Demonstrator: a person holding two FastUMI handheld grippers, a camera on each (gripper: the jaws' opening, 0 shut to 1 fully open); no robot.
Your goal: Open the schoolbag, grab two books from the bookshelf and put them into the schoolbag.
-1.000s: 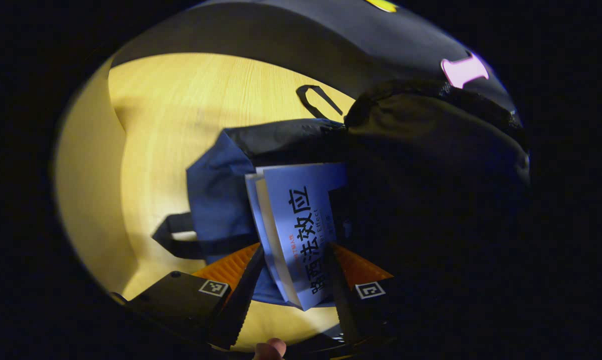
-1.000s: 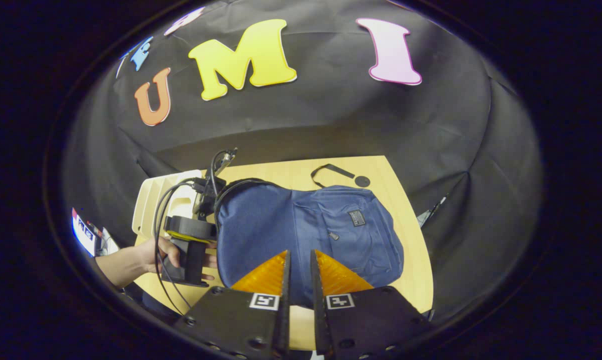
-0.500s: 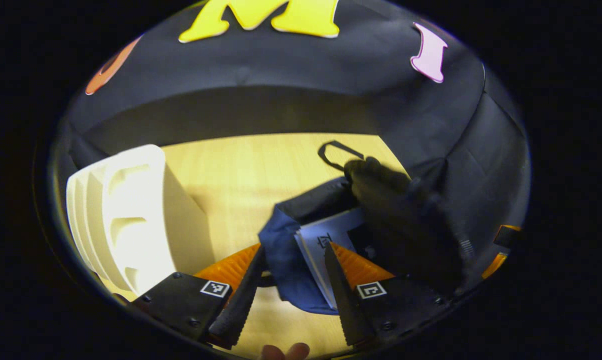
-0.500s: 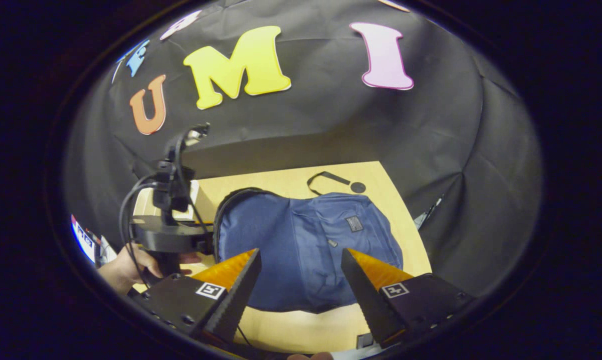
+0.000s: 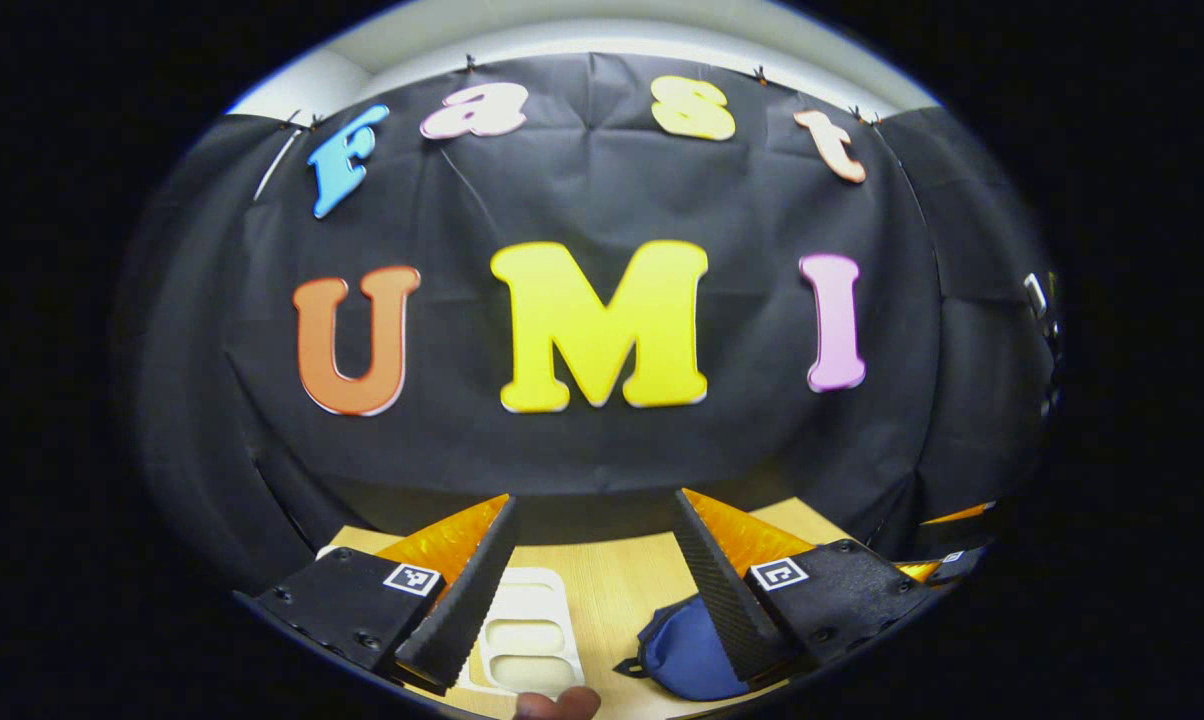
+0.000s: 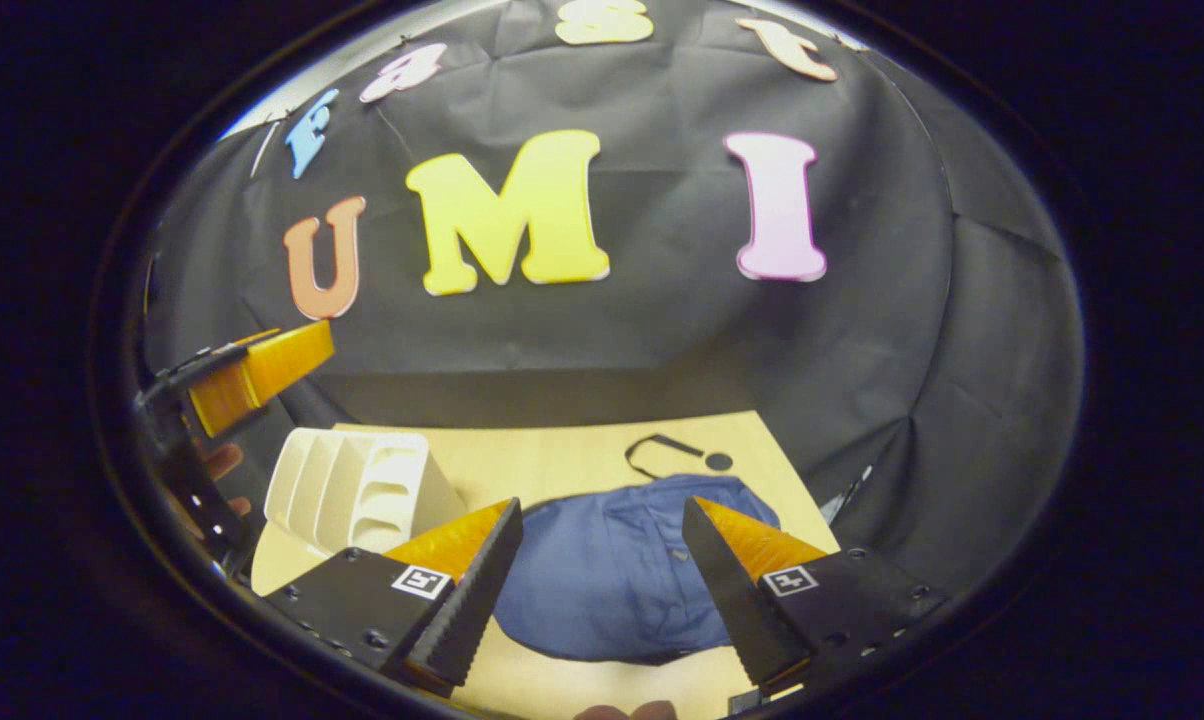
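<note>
Standing wide apart with nothing between them, the jaws of the left gripper [image 5: 594, 560] are pointing at the booth's black wall in the left gripper view. Below that gap, the pale bookshelf [image 5: 527, 630] is lying on the wooden table [image 5: 612, 580], its slots showing no books. Just beside the right-hand finger, a corner of the blue schoolbag [image 5: 687, 655] is peeking out, partly covered by that finger. A fingertip [image 5: 557, 705] of the holding hand is showing under the gap.

Spreading equally wide and gripping nothing, the jaws of the right gripper [image 6: 602, 560] are framing the schoolbag [image 6: 602, 590] in the right gripper view; the bag is lying flat on the table [image 6: 522, 465] directly ahead of and between the fingers. Whether its main opening is unzipped cannot be told from here. The bookshelf [image 6: 357, 490] is sitting beyond the left-hand finger, just beside the bag. A black cord loop [image 6: 662, 455] is resting on the table past the bag. Farther left of the jaws, the left gripper [image 6: 252, 375] is hovering above the shelf.
</note>
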